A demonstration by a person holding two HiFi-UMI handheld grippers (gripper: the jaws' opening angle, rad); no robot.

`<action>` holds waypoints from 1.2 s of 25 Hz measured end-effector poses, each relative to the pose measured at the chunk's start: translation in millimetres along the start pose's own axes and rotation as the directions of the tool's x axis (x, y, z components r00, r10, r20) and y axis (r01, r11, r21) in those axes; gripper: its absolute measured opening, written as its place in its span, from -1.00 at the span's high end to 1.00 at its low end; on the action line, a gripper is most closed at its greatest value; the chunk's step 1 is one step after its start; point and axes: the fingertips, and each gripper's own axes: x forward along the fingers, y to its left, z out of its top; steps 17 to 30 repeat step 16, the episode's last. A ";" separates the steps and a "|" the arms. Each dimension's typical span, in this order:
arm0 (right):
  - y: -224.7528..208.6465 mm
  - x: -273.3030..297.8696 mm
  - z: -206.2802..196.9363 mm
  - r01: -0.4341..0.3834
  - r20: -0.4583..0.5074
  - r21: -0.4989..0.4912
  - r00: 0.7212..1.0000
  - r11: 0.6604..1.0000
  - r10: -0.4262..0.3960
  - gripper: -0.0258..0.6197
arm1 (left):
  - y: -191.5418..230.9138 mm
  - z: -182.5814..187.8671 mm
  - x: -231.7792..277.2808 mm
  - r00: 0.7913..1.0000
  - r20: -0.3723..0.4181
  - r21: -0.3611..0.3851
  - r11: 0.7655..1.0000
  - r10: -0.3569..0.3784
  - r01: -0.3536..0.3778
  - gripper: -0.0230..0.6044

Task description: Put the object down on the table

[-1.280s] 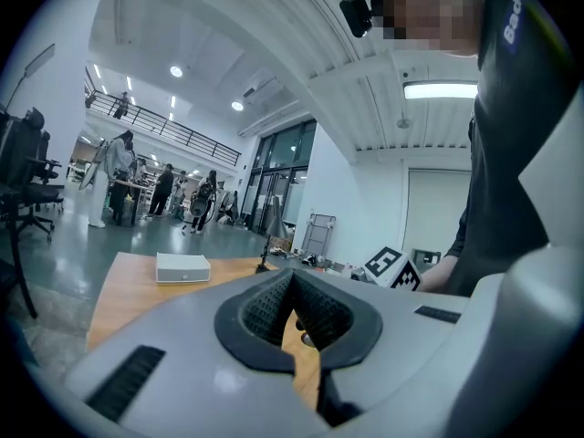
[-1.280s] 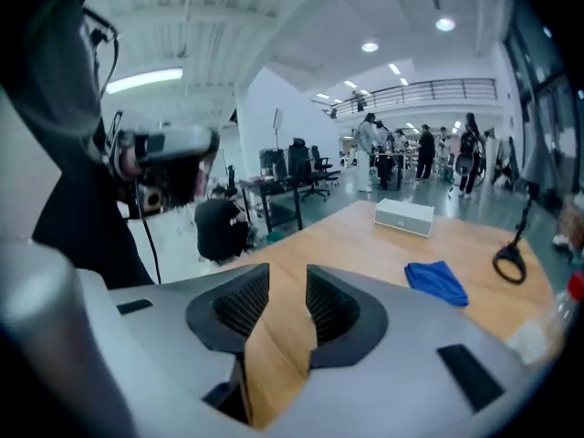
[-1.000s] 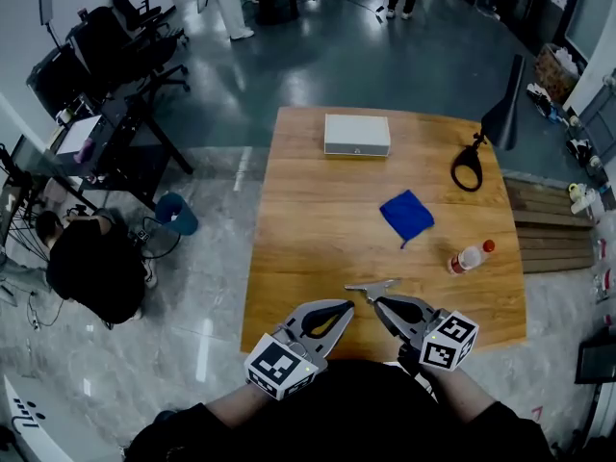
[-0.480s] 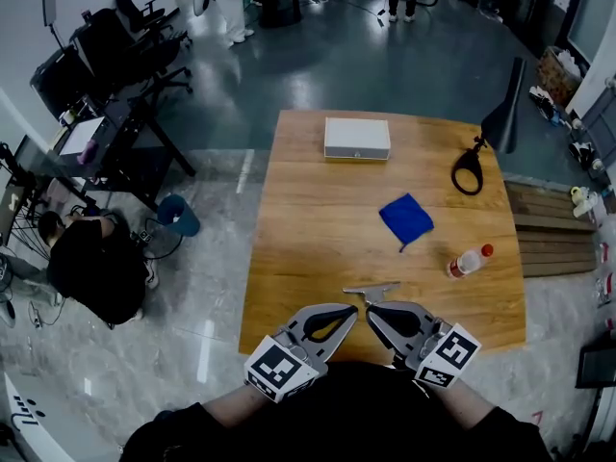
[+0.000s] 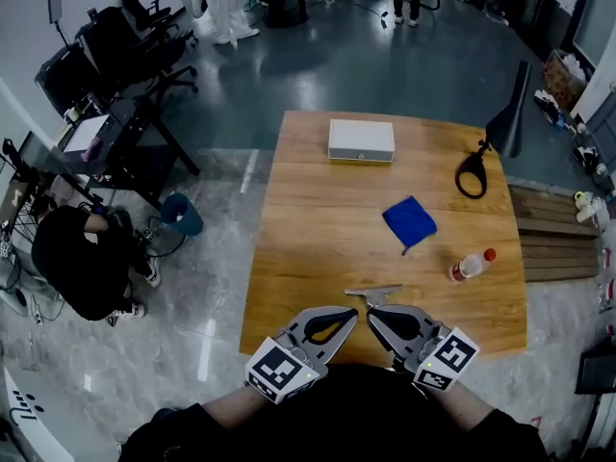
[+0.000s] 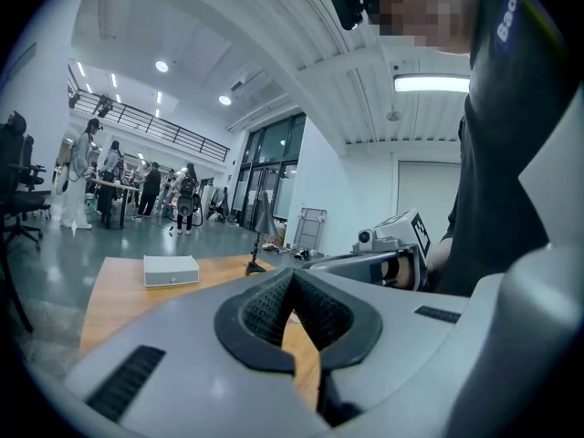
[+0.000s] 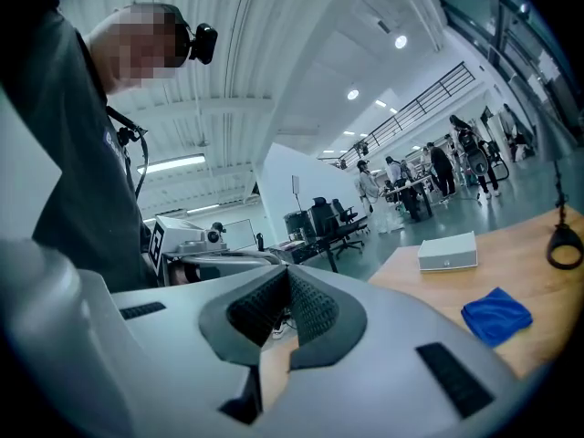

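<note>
A small flat grey metal piece (image 5: 373, 295) lies on the wooden table (image 5: 318, 229) near its front edge. My right gripper (image 5: 371, 314) is shut just behind it, apart from it, with nothing between its jaws (image 7: 288, 276). My left gripper (image 5: 353, 314) is beside the right one, tips almost meeting, and is also shut and empty (image 6: 292, 276). From the left gripper view the right gripper (image 6: 383, 254) shows at the right. The metal piece is hidden in both gripper views.
On the table lie a white box (image 5: 361, 140) at the back, a blue cloth (image 5: 409, 222) in the middle right, a plastic bottle (image 5: 469, 265) and a black lamp (image 5: 500, 128). A person (image 5: 82, 268) crouches on the floor at the left, near a blue bin (image 5: 180, 213).
My right gripper has drawn back a little from the metal piece, which stays on the table. The left gripper has barely moved.
</note>
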 end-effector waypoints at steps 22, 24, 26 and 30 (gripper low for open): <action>-6.6 4.4 -1.2 0.018 -0.011 0.002 1.000 1.000 -0.018 0.91 | 8.5 -1.4 -4.5 1.000 0.008 -0.012 1.000 0.026 -0.026 0.92; -6.6 4.4 -1.2 0.018 -0.011 0.002 1.000 1.000 -0.018 0.91 | 8.5 -1.4 -4.5 1.000 0.008 -0.012 1.000 0.026 -0.026 0.92; -6.6 4.4 -1.2 0.018 -0.011 0.002 1.000 1.000 -0.018 0.91 | 8.5 -1.4 -4.5 1.000 0.008 -0.012 1.000 0.026 -0.026 0.92; -6.6 4.4 -1.2 0.018 -0.011 0.002 1.000 1.000 -0.018 0.91 | 8.5 -1.4 -4.5 1.000 0.008 -0.012 1.000 0.026 -0.026 0.92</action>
